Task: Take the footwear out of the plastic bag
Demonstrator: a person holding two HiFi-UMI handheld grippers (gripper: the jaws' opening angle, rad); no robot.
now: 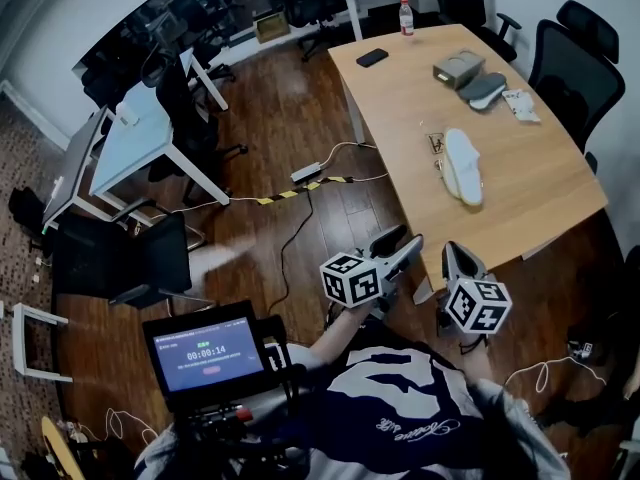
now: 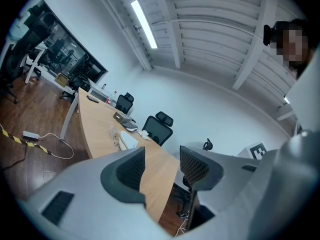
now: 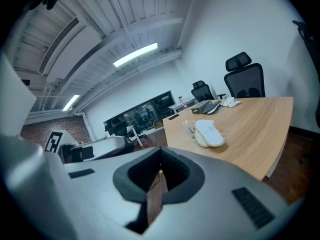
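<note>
A pair of white slippers (image 1: 463, 166) lies stacked on the wooden table (image 1: 530, 183), with crinkled clear plastic (image 1: 440, 158) at its left side. The same slippers (image 3: 210, 133) show mid-table in the right gripper view and small, as slippers (image 2: 126, 140), in the left gripper view. Both grippers hang in the air short of the table's near edge, well apart from the slippers. My left gripper (image 1: 398, 245) is open, its jaws apart with nothing between them. My right gripper (image 1: 455, 260) is shut and empty, pads meeting.
At the table's far side lie a grey box and grey pouch (image 1: 468, 74), white papers (image 1: 520, 103), a black phone (image 1: 372, 57) and a bottle (image 1: 406, 16). Black office chairs (image 1: 575, 63) stand along the right. Cables (image 1: 300, 193) cross the wooden floor. A screen (image 1: 208, 353) sits at my lower left.
</note>
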